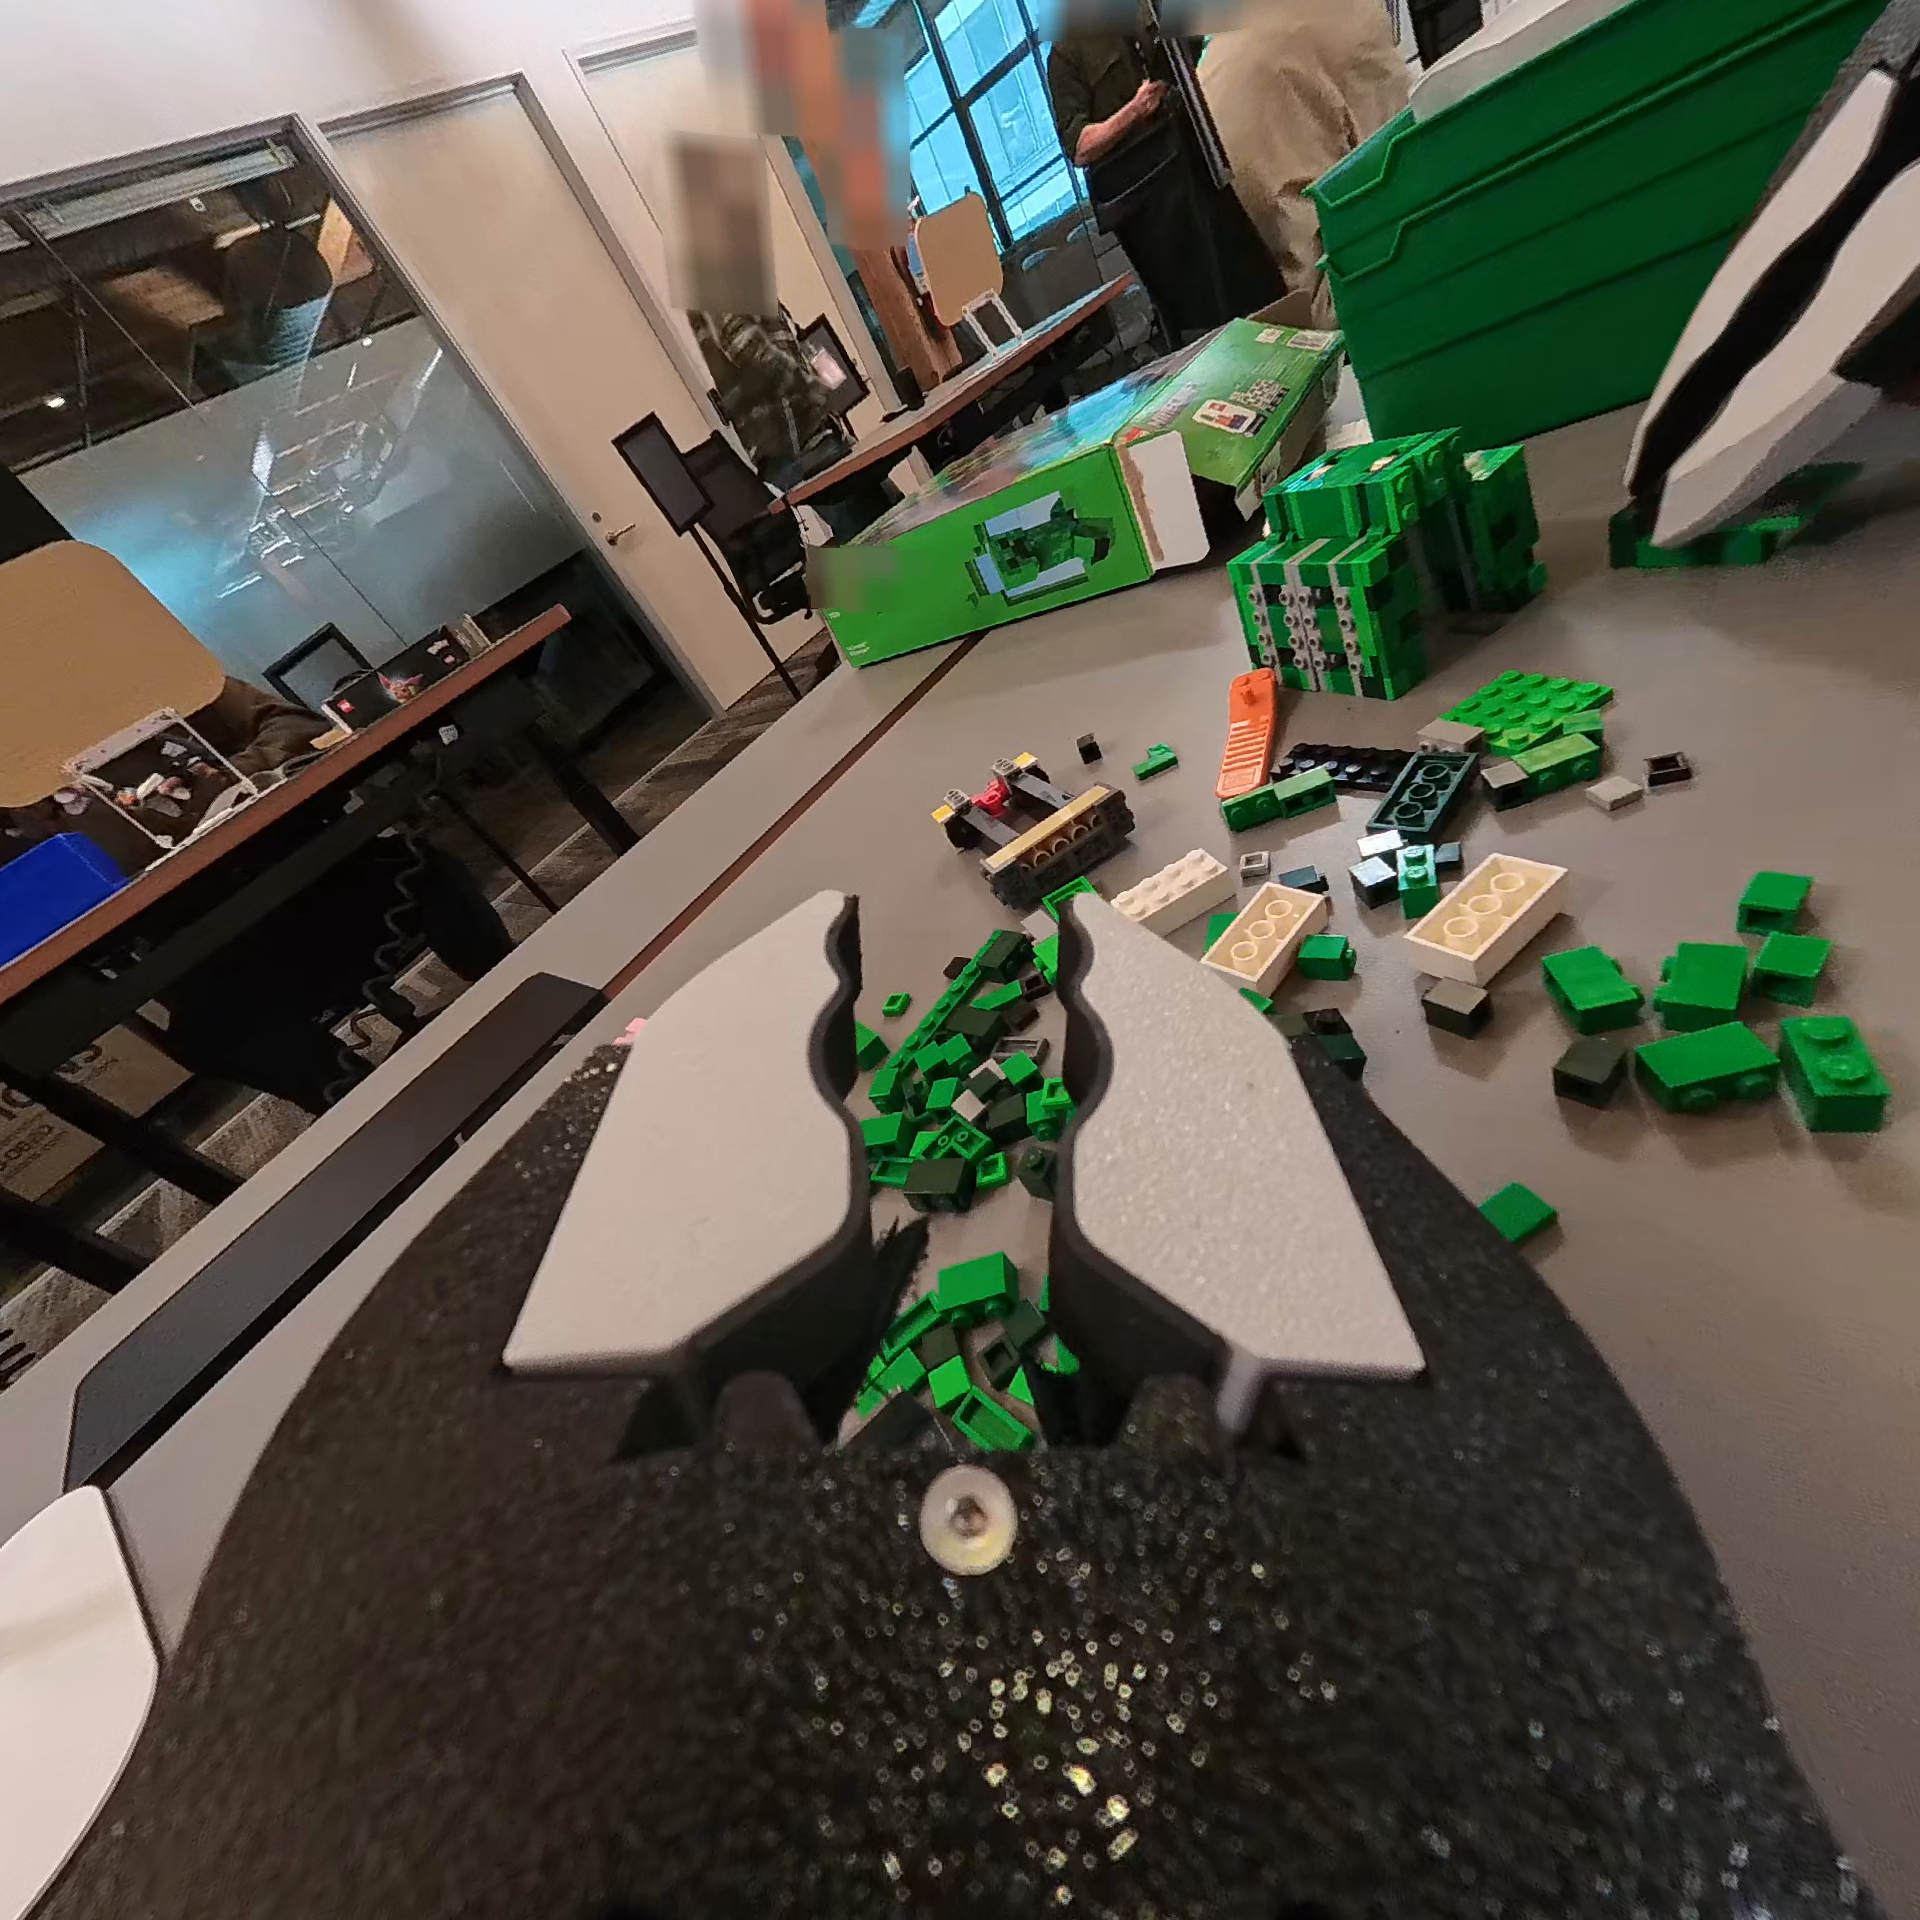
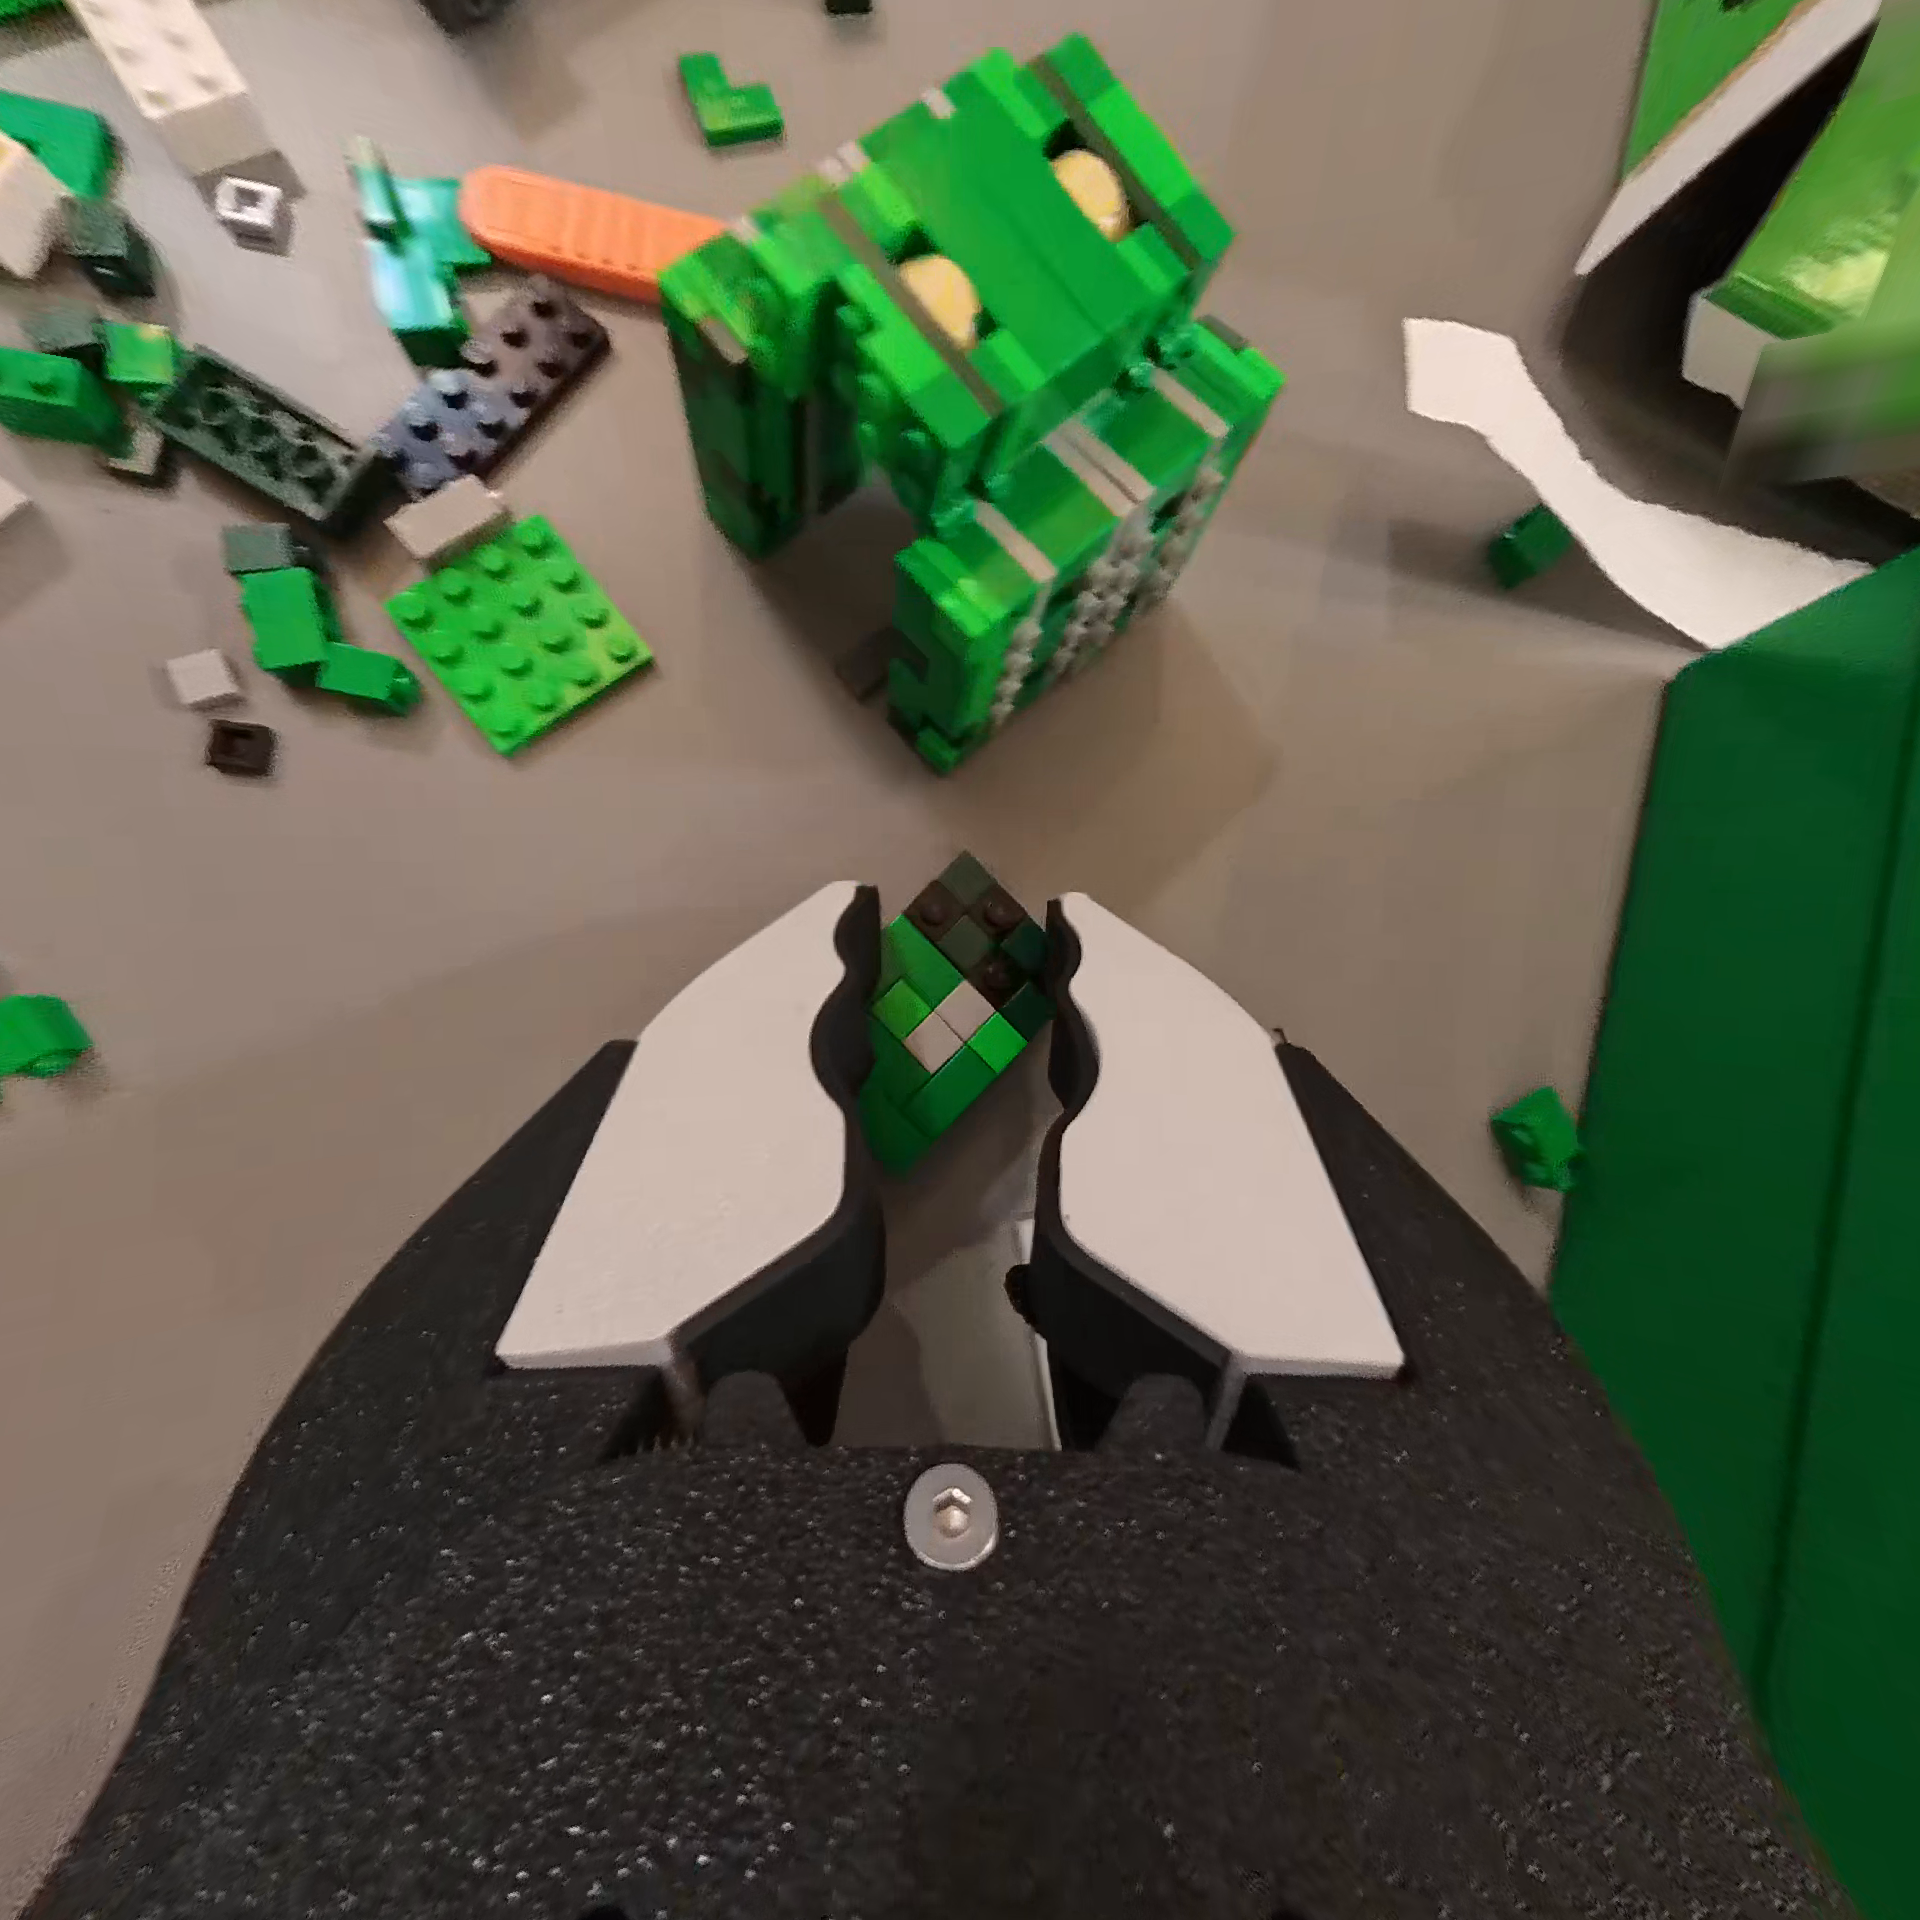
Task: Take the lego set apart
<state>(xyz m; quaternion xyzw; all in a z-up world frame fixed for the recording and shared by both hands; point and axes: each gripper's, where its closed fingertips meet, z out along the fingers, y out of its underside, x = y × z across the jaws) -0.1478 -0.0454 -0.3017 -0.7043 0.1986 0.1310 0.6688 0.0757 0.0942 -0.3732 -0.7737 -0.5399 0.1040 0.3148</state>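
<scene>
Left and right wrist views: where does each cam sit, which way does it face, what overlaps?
Left wrist view: on the left gripper, low, facing across the table at loose bricks; own fingers open.
Right wrist view: on the right gripper, facing down; fingers pinch a tiled plate.
Shared: green model, orange separator.

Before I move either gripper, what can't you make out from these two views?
- Tiled panel in the right gripper: its edges sit behind the fingers in the right wrist view, so actual contact is unclear.
- Loose brick pile, left wrist view: partly hidden by the left gripper.
- Green bin: cut off by the right edge, contents unseen.
- Green model: blurred, seams unclear.
</scene>
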